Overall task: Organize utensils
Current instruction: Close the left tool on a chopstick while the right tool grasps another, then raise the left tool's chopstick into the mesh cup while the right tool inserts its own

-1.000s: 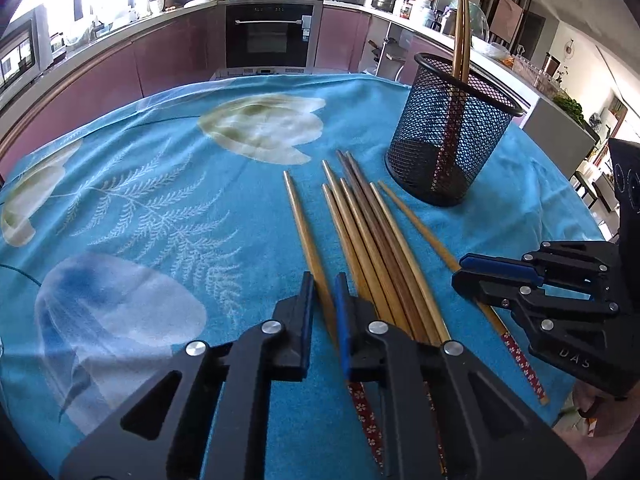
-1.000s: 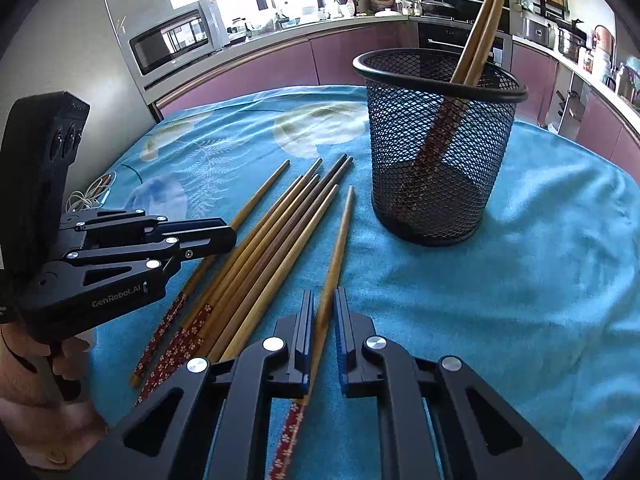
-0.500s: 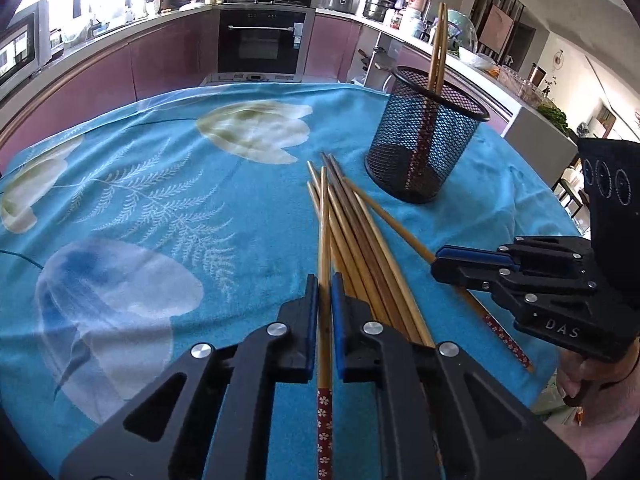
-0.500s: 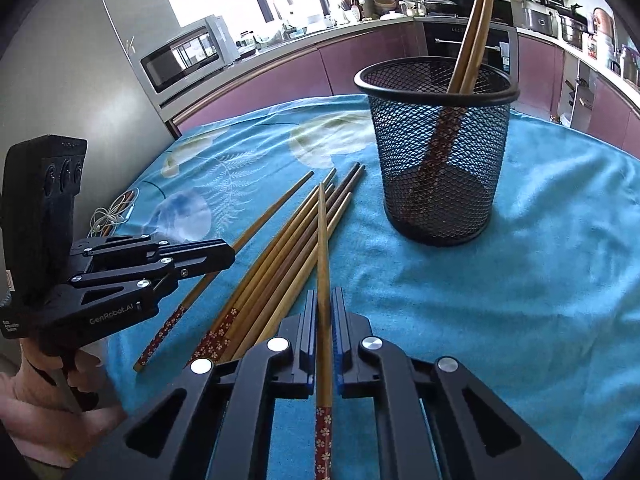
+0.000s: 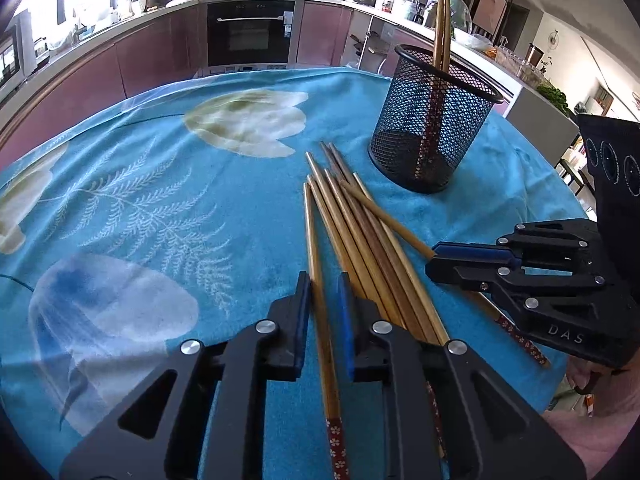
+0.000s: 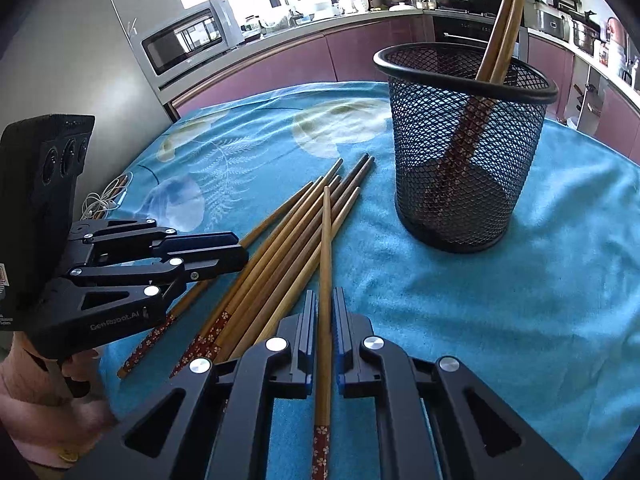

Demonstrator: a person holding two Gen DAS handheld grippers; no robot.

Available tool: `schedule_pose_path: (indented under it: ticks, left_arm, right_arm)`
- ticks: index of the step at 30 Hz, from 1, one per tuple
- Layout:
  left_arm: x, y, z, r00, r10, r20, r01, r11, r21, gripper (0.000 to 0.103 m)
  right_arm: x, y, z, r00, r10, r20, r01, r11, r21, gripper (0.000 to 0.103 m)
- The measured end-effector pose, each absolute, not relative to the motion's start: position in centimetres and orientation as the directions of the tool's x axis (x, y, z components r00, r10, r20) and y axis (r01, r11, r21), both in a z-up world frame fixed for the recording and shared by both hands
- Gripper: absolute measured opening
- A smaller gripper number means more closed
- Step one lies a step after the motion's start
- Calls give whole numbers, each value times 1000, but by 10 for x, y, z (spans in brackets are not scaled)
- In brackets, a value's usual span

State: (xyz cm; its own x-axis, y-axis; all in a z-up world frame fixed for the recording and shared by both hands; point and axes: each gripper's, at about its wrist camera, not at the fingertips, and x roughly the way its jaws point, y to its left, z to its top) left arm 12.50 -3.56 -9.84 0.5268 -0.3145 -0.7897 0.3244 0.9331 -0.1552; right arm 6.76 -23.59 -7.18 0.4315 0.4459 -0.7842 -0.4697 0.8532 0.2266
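A black mesh cup (image 5: 432, 140) (image 6: 460, 160) stands upright on the blue cloth with two chopsticks leaning inside. Several bamboo chopsticks (image 5: 368, 240) (image 6: 288, 248) lie fanned out in front of it. My left gripper (image 5: 323, 280) (image 6: 239, 249) has its jaws opening around one chopstick (image 5: 316, 248). That stick rests against the left pad, with a gap to the right pad. My right gripper (image 6: 322, 296) (image 5: 434, 260) is shut on another chopstick (image 6: 327, 240), which points towards the cup and has its patterned red end behind the fingers.
The blue flowered tablecloth (image 5: 160, 208) covers a round table whose edge falls away behind the cup. A white cable (image 6: 102, 204) lies at the table's left edge. Kitchen counters, an oven and a microwave (image 6: 184, 40) ring the room. A person's hand (image 6: 24, 380) holds each gripper.
Both grippers shut on a chopstick and swung it in line with their fingers. The left jaws have since parted and its chopstick now lies slightly askew between them.
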Motion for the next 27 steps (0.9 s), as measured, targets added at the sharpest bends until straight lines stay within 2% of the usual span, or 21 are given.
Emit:
schedule_pose_path:
  ticks: [4, 12, 27]
  left_arm:
    - [133, -38, -97, 528, -305, -793, 312, 938, -153, 8]
    - [124, -34, -85, 547, -332, -769, 312, 933, -181, 7]
    - [96, -9, -1, 627, -502, -596, 400, 863, -308, 7]
  right_arm:
    - [64, -241, -67, 444, 468, -764, -472, 847, 244, 6]
    - [52, -260, -41, 497, 513, -700, -488, 832, 263, 6]
    - [44, -293, 7, 599, 558, -575, -484, 824, 296, 6]
